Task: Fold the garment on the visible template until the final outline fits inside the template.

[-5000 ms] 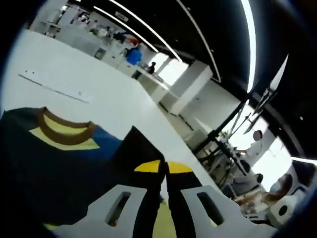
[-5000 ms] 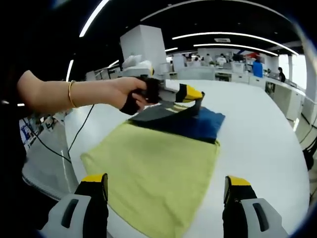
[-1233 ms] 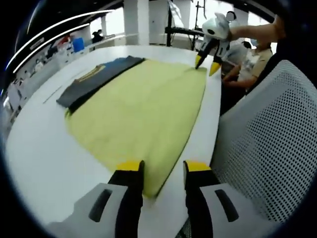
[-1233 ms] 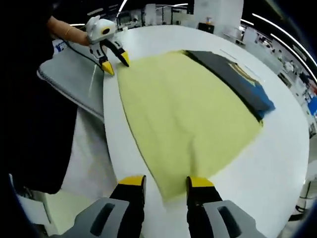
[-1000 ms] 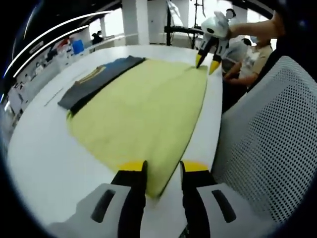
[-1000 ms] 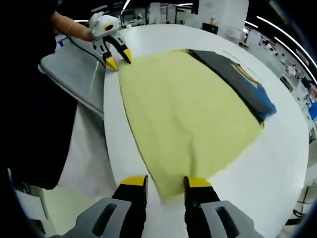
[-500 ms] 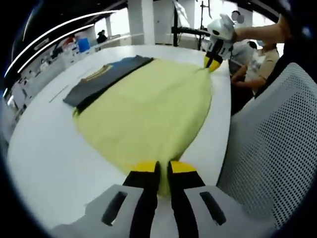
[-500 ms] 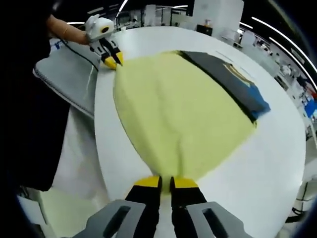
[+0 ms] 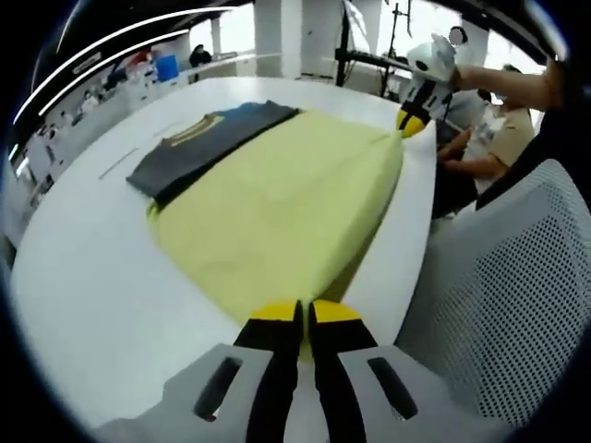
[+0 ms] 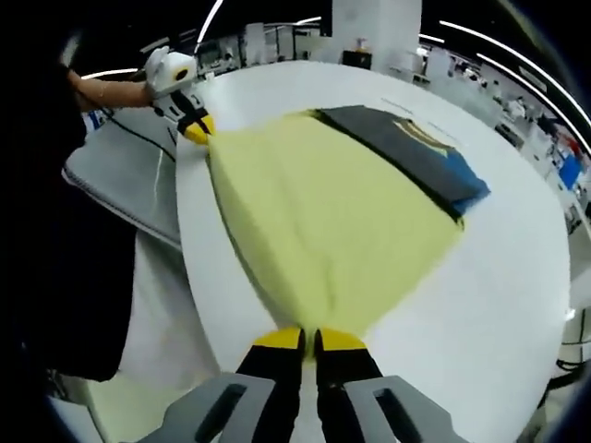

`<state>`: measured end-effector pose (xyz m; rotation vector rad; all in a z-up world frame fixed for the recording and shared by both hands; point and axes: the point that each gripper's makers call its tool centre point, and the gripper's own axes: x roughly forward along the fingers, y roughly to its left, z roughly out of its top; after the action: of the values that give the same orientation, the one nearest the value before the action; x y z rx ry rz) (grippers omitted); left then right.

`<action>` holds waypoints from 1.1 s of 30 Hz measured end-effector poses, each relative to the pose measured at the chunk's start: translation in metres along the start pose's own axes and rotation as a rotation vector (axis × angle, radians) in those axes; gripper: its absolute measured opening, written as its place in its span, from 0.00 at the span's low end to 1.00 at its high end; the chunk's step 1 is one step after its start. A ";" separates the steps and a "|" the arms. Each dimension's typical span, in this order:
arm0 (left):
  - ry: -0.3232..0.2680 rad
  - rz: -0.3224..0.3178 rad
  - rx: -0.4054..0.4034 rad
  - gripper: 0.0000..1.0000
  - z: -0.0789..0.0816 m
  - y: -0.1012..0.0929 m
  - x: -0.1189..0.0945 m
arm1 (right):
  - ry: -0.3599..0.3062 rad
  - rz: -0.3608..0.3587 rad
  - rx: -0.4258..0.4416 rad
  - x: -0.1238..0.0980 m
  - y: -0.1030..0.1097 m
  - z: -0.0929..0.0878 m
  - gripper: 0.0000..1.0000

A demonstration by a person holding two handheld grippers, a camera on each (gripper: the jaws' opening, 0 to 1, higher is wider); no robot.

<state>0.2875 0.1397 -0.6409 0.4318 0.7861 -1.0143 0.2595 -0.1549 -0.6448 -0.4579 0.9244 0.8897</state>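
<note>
- The garment (image 9: 277, 208) is lying on the white table (image 9: 83, 277), its yellow body spread toward the near edge and its dark grey-and-blue top part (image 9: 208, 138) at the far side.
- The left gripper (image 9: 295, 318) is clenching one near corner of the yellow hem, with its jaws pressed together on the cloth.
- The right gripper (image 10: 307, 343) is pinching the other near corner in the same way; it is also showing in the left gripper view (image 9: 411, 122), gripping that corner.
- The near hem is rising off the table between the two grips, with a shadow under it.
- The fabric is looking thin, soft and light, so it is likely to sag and drape between the corners rather than holding a line.
- Corners seem the right hold; keeping the edge taut should stop wrinkles.
- A mesh chair (image 9: 499, 295) is standing beside the table.
- I cannot make out the template.
</note>
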 end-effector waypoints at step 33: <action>0.078 -0.010 -0.047 0.01 0.013 -0.014 -0.049 | -0.012 0.027 -0.021 -0.053 0.031 0.030 0.00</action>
<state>0.2657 0.1528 -0.5951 0.4297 0.8813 -0.9916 0.2337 -0.1410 -0.5831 -0.4589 0.9125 0.9266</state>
